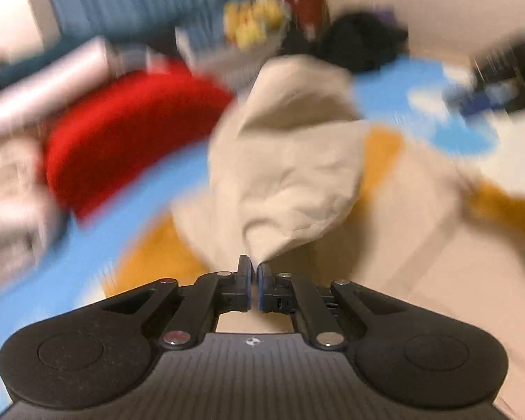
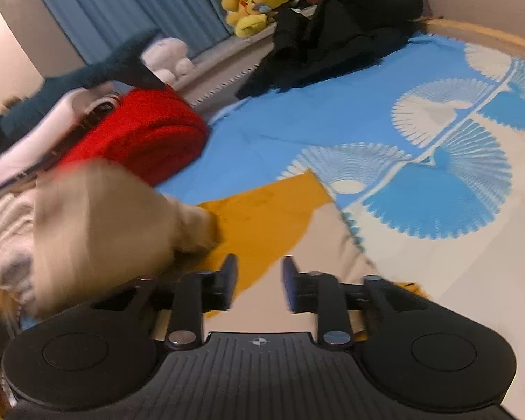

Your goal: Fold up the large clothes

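Observation:
A beige garment [image 1: 290,161] hangs bunched and lifted in the left wrist view, blurred by motion. My left gripper [image 1: 254,269] is shut on a pinched fold of its edge. An orange cloth [image 1: 381,154] lies under it on the bed. In the right wrist view the same beige garment [image 2: 101,224] shows as a blurred lump at the left, over the orange cloth [image 2: 266,217]. My right gripper [image 2: 259,273] stands open just above the orange and beige fabric, with nothing between its fingers.
The blue bedsheet [image 2: 297,122] with white fan patterns covers the bed. A rolled red blanket [image 2: 150,133] and a pile of pale clothes [image 2: 3,231] lie at the left. Black clothes [image 2: 339,35], a yellow plush toy [image 2: 255,3] and blue curtains [image 2: 122,0] are at the back.

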Action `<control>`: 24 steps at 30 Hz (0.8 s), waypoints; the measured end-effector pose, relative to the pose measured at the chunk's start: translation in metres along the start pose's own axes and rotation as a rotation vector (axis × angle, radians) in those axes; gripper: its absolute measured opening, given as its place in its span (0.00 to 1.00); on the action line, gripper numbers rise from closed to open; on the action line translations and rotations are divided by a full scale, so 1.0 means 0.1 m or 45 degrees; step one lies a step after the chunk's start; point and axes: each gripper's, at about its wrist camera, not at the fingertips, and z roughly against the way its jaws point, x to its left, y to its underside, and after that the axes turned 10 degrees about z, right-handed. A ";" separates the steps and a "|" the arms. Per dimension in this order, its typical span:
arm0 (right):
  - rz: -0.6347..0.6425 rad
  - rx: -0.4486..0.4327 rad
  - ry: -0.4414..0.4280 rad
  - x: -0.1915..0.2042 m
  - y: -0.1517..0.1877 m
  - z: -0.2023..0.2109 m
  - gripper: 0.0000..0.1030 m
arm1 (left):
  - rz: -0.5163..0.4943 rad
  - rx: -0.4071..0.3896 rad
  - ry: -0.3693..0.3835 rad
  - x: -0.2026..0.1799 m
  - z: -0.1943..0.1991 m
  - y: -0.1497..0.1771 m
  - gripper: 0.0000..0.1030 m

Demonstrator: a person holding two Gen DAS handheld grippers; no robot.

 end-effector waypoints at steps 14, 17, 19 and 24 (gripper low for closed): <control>-0.106 0.129 -0.250 0.29 0.22 -0.35 0.44 | 1.175 -0.005 0.190 0.70 -0.15 0.04 0.49; -0.090 0.143 -0.304 0.46 0.27 -0.45 0.47 | 1.249 0.050 0.126 0.72 -0.21 0.05 0.49; -0.093 0.169 -0.361 0.57 0.32 -0.53 0.52 | 1.291 0.095 0.093 0.76 -0.32 0.11 0.48; -0.077 0.244 -0.421 0.80 0.40 -0.72 0.53 | 1.473 0.203 0.088 0.94 -0.54 0.36 0.47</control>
